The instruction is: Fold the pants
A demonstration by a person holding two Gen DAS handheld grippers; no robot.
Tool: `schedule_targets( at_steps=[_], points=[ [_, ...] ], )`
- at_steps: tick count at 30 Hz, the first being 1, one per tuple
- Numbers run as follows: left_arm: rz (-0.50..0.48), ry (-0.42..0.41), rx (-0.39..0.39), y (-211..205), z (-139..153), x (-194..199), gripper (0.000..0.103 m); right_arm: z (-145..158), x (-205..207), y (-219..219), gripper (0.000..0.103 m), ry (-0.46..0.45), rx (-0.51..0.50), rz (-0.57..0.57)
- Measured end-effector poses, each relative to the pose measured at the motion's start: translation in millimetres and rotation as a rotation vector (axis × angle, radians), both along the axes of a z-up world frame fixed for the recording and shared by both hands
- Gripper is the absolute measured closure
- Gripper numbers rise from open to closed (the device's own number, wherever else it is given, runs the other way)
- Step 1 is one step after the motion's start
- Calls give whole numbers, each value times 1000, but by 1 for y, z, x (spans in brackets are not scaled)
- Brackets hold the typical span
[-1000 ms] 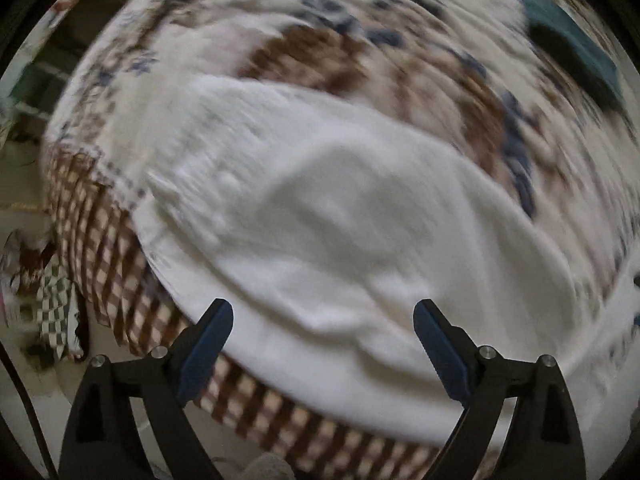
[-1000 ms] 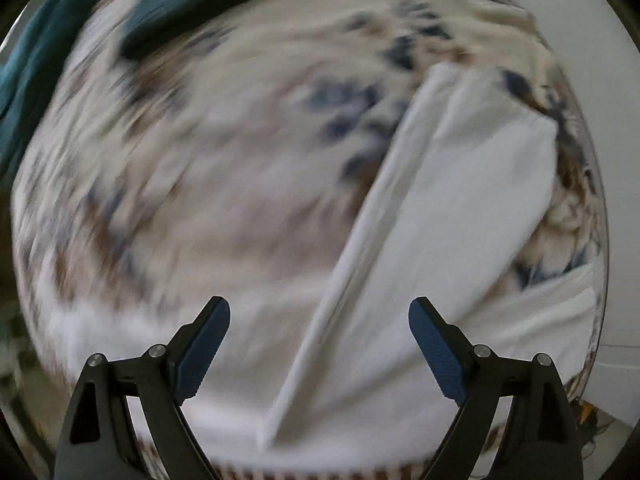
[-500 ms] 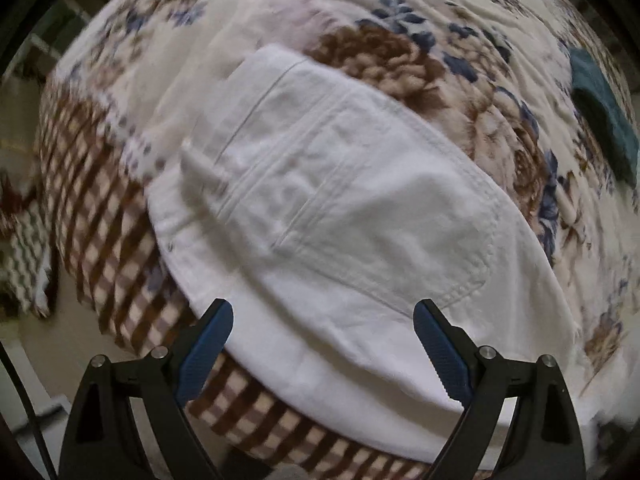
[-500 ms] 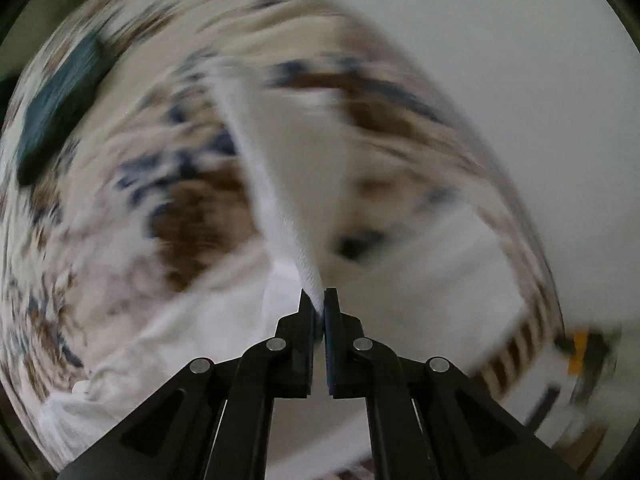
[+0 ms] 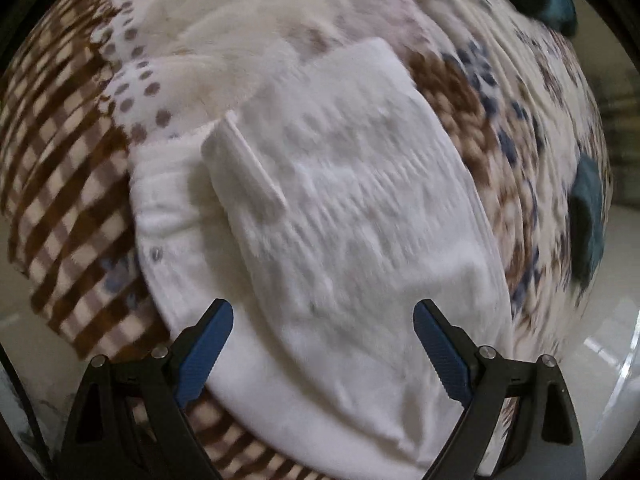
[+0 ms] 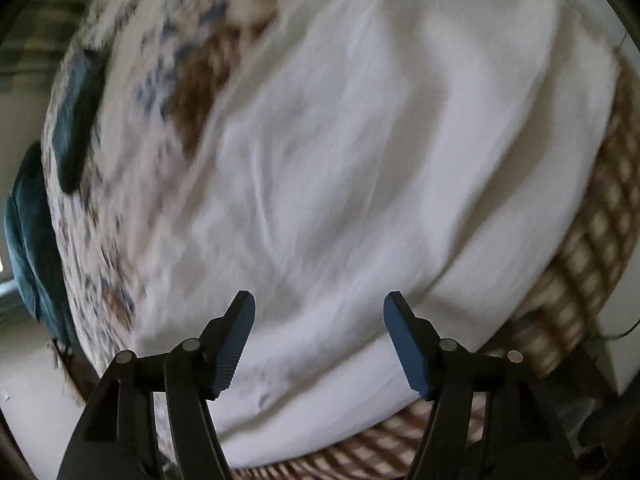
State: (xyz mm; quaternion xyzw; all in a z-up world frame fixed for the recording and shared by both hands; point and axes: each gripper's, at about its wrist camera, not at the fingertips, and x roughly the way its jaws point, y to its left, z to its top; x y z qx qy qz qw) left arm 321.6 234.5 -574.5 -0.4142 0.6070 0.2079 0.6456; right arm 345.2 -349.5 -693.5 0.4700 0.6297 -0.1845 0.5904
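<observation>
White pants [image 5: 340,216] lie on a bed with a floral and checked blanket [image 5: 72,152]. A pant leg end lies folded over the upper part, its hem [image 5: 248,168] showing in the left wrist view. My left gripper [image 5: 323,344] is open and empty above the near edge of the pants. In the right wrist view the pants [image 6: 360,152] spread wide and wrinkled below my right gripper [image 6: 319,340], which is open and holds nothing. Both views are blurred by motion.
Dark teal cloth lies on the blanket at the far side [image 5: 586,216] and at the left of the right wrist view [image 6: 76,120]. The checked blanket edge [image 6: 592,240] hangs over the bed side. Pale floor [image 5: 600,340] lies beyond the bed.
My right gripper was shut on a raised pant leg half a second ago; now it is open and the leg lies on the pants. The left gripper stayed open and shifted over the pants.
</observation>
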Motion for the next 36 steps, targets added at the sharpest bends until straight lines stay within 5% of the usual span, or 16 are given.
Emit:
schedule_targets(
  at_steps=[5, 9, 10, 12, 13, 15, 24, 30, 32, 33, 34, 35, 36],
  points=[
    [3, 34, 20, 6, -21, 11, 28, -41, -18, 35, 33, -26, 114, -88],
    [-71, 23, 99, -6, -15, 21, 64, -55, -15, 48, 34, -114, 149, -165],
    [-98, 20, 133, -10, -9, 20, 73, -55, -11, 49, 40, -137, 147, -175],
    [-115, 9, 163, -12, -1, 17, 86, -49, -2, 54, 82, -130, 67, -134],
    [-115, -1, 162, -9, 3, 12, 88, -44, 2, 57, 93, -129, 40, -110],
    [-111, -8, 150, -3, 8, 3, 89, -33, 4, 60, 95, -143, 11, -79],
    [-123, 7, 163, 9, 31, -44, 90, 41, -38, 66, 96, -162, -58, 77],
    [-102, 73, 158, 21, 0, -60, 79, -12, -70, 49, 92, -5, 34, 131],
    [-128, 81, 207, 10, 12, -57, 76, -18, -65, 46, 77, -5, 88, 149],
    [-149, 78, 226, 4, 18, -55, 67, -13, -64, 45, 68, -34, 104, 160],
    [-193, 73, 255, -9, 27, -55, 60, -7, -62, 45, 43, -58, 102, 168],
    [-221, 71, 267, -17, 31, -55, 46, 3, -65, 41, 27, -88, 98, 179],
    [-247, 68, 279, -25, 35, -56, 28, 12, -67, 37, 26, -110, 93, 184]
  ],
)
